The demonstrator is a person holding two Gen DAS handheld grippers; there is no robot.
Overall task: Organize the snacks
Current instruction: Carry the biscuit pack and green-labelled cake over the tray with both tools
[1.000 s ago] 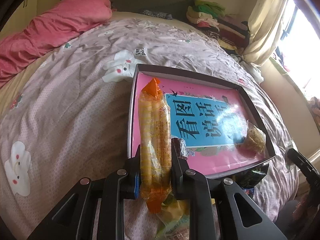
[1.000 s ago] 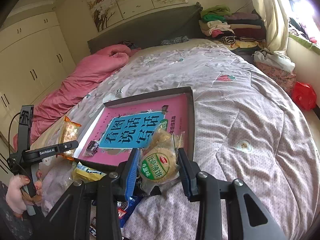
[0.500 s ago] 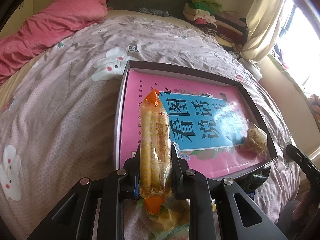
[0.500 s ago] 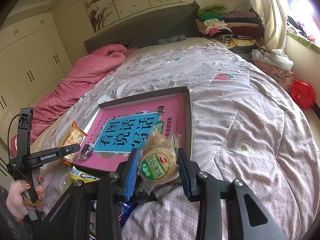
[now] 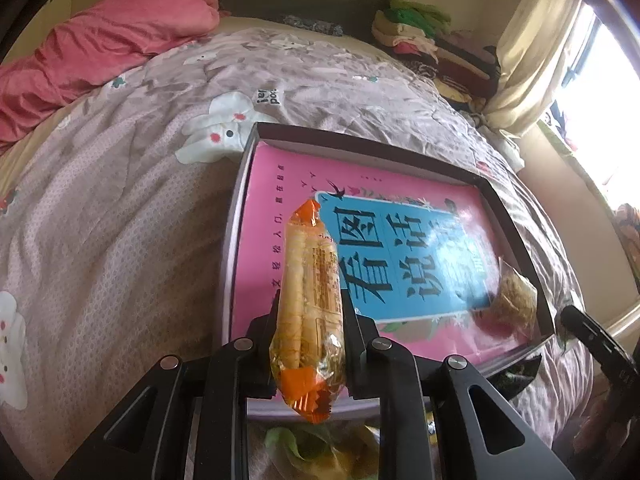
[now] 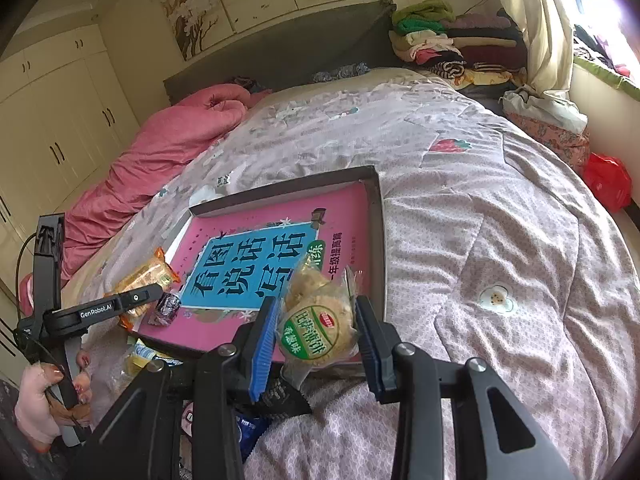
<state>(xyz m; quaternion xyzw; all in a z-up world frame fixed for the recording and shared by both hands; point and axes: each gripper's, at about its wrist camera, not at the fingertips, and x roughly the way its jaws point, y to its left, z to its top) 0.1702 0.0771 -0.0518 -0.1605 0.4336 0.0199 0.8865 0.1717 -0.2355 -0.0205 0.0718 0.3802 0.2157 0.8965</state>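
Observation:
A shallow dark box (image 5: 362, 145) with a pink and blue book cover inside lies on the bed; it also shows in the right wrist view (image 6: 372, 216). My left gripper (image 5: 310, 308) is shut on a long orange egg-roll pack (image 5: 310, 300), held over the box's near left part. My right gripper (image 6: 316, 320) is shut on a round cookie pack with a green label (image 6: 316, 320), over the box's near right corner. The left gripper shows in the right wrist view (image 6: 132, 300). A small dark wrapped candy (image 6: 166, 308) lies inside the box.
Loose snack packs lie on the quilt in front of the box (image 6: 140, 354), (image 5: 320, 448). A pink duvet (image 5: 100, 48) lies at the bed's far left. Folded clothes (image 6: 452, 44) are stacked at the far right. A red bag (image 6: 606, 182) sits beside the bed.
My left gripper has moved forward and right with the egg-roll pack, now over the box. My right gripper has edged forward with the cookie pack over the box's corner.

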